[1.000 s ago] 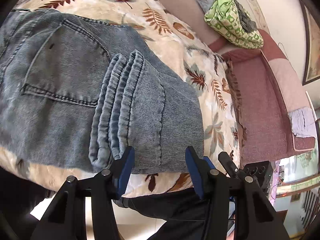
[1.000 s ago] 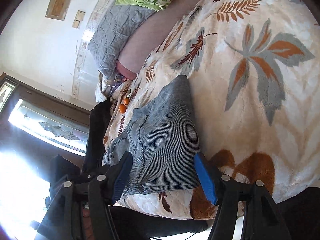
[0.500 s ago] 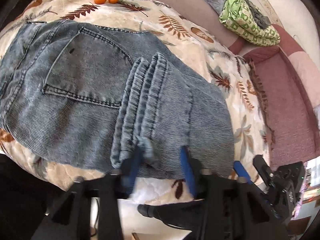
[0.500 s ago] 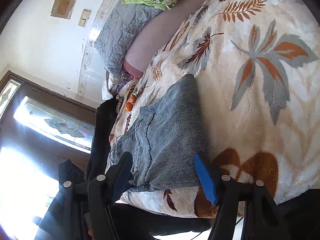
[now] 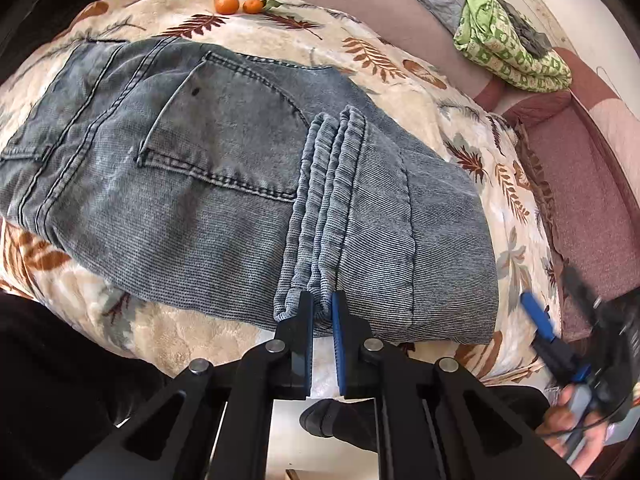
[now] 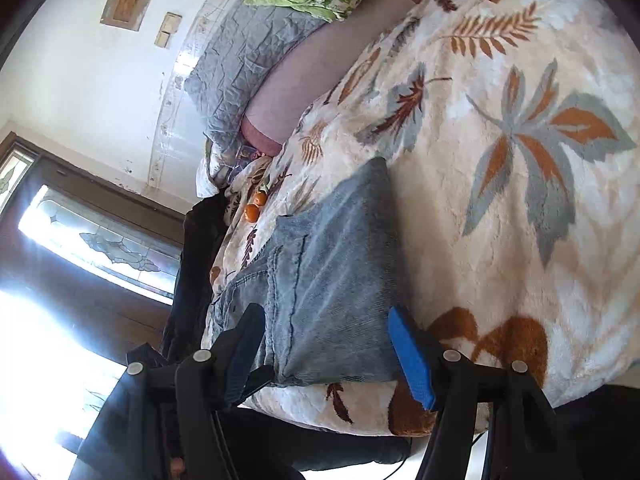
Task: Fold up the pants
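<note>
The blue jeans (image 5: 192, 176) lie folded on the leaf-patterned blanket (image 5: 404, 76), back pocket up, with the leg hems stacked across the middle. My left gripper (image 5: 320, 314) is shut on the near end of the stacked hems (image 5: 328, 200) at the bed's front edge. My right gripper (image 6: 326, 344) is open, its fingers either side of the near folded edge of the jeans (image 6: 332, 280). It also shows, blurred, at the right of the left wrist view (image 5: 538, 320).
Two oranges (image 5: 236, 3) lie on the blanket beyond the jeans. A green patterned cloth (image 5: 508, 40) and a grey pillow (image 6: 248, 68) sit at the headboard. A maroon sheet (image 5: 580, 200) lies right of the blanket. A window (image 6: 92, 240) is at left.
My left gripper has moved onto the stacked hems and closed on them. My right gripper stays open and has shifted slightly nearer the jeans' folded edge.
</note>
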### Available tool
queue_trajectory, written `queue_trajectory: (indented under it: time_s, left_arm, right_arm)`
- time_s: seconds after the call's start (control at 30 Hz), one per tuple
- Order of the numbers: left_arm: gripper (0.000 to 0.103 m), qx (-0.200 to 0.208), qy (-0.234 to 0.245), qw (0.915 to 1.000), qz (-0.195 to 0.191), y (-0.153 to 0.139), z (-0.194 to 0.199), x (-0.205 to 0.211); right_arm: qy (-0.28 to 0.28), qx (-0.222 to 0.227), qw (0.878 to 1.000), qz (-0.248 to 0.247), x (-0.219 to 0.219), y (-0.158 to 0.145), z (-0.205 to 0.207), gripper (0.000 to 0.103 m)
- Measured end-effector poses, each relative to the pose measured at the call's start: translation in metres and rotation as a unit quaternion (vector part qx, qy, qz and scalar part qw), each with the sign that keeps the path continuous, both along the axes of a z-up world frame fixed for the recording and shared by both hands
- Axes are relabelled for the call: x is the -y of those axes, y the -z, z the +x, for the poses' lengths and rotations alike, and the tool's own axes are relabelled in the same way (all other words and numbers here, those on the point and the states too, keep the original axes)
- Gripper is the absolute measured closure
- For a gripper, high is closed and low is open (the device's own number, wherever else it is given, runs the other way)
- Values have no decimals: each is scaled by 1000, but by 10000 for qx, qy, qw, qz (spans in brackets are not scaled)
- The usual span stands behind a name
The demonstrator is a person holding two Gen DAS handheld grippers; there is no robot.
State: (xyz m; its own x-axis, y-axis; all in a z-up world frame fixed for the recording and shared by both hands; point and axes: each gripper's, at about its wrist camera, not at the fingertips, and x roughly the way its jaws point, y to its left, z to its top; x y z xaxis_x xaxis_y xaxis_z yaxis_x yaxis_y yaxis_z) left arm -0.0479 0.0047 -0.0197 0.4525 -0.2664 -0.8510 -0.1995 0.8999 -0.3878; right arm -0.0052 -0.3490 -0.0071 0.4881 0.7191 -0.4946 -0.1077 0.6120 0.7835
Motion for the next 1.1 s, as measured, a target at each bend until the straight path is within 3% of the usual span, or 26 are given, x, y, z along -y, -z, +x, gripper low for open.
queue_trajectory:
  time_s: [0.13,0.2,0.27,0.3,0.37,0.43,0.5,0.57,0.67,0.7,0.77,0.87,0.93,0.97,1.03,1.07,1.1]
  left_arm:
    - [94,-13,18,9997,-230,4,3,-9]
    - [94,-6,43,9996,-268,5,-1,-13]
    - [93,-34,54,9993,-370,3,-2,-14]
    - [93,36,70,9993,-378,-5,-7,-13]
    - [94,463,51,9988,-112,-32,-15,-8]
    - [94,1109,208,9936,53,-65,-23,4]
    - [94,1488,563,9871,175,-81,-19,20]
    - [93,1265,732,9886,350,-68,0,32]
    - [94,-30,872,9954,388,-2,34,35]
    - [94,-118,854,9957,327,12,36,31]
    - [101,110,870,9952,425,13,31,28]
    - [101,61,872,9957,306,15,36,23]
    - [101,87,899,9955,302,13,37,23]
    - [101,121,921,9952,311,12,35,22]
    - [101,187,951,9949,285,12,35,25]
    - [101,216,964,9947,274,14,36,25]
    - [101,233,976,9946,271,14,34,22]
  right_arm:
    - [-514,-99,9959,731,-15,-13,41,35]
    - [-819,-646,9893,1019,-28,11,59,32]
    - [-769,-1589,9831,493,-36,55,63,32]
    - [-761,-1645,9822,501,-36,68,60,36]
    - [-750,-1504,9827,778,-28,69,57,37]
    - [-760,-1478,9836,701,-28,67,58,37]
    - [-899,-1463,9838,510,-34,65,60,36]
    - [-1000,-1492,9830,367,-39,59,63,36]
    - [-944,-1110,9886,372,-31,34,75,36]
    - [-863,-931,9916,263,-26,23,83,36]
    - [-618,-772,9950,-175,-18,10,103,36]
    - [-615,-1032,9901,-732,-23,25,145,36]
    - [-854,-1265,9829,-1028,-36,45,165,47]
    - [-971,-1342,9792,-1170,-43,53,170,64]
    - [-1023,-1084,9735,-1732,-54,49,173,75]
    - [-967,-882,9727,-1918,-54,45,174,86]
    - [-864,-808,9695,-2145,-53,45,177,87]
